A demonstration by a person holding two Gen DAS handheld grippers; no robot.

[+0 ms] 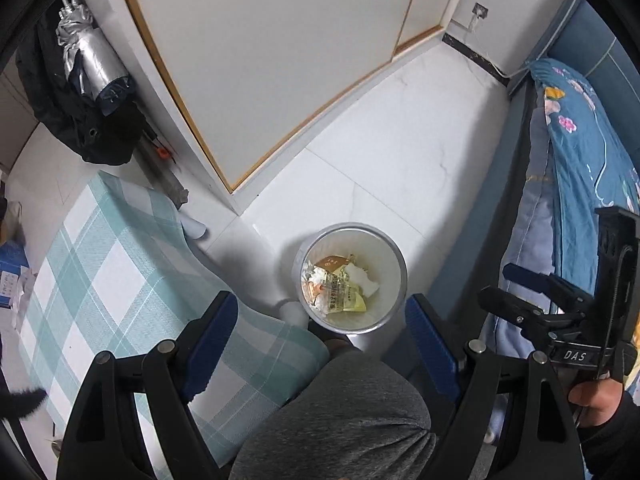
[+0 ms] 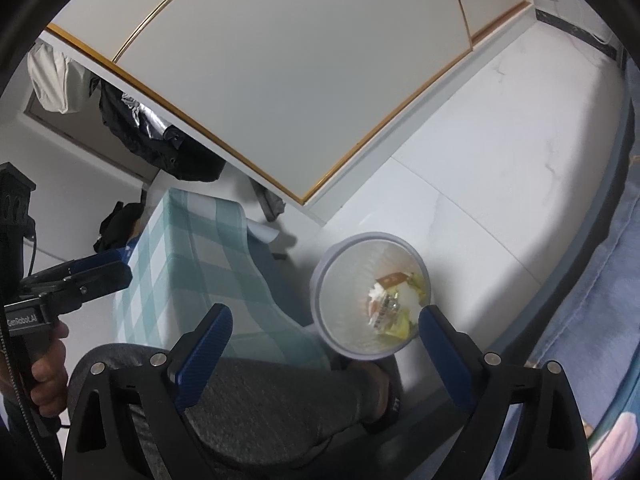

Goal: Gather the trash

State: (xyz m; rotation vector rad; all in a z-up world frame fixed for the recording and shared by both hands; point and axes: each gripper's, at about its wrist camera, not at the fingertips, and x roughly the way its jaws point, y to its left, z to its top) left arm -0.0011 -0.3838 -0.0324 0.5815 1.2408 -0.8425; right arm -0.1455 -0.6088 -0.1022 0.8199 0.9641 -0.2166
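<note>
Hovering with fingers spread and nothing between them, the left gripper [image 1: 320, 336] and right gripper [image 2: 324, 348] hang above the wastebasket [image 1: 394, 258] on the floor, wrappers [image 1: 340, 286] inside. That drop looks done; next comes finding more trash.

From my seat, the print on the wrappers [image 1: 338, 294] inside the bin [image 1: 394, 250] is too small to read. My own grey-trousered knee [image 1: 340, 412] hides the floor just below the bin, and in the right wrist view the bin's [image 2: 332, 264] near rim sits behind a fingertip [image 2: 434, 326]. The bedding [image 1: 584, 152] right of the bin is cut off by the picture's edge.
</note>
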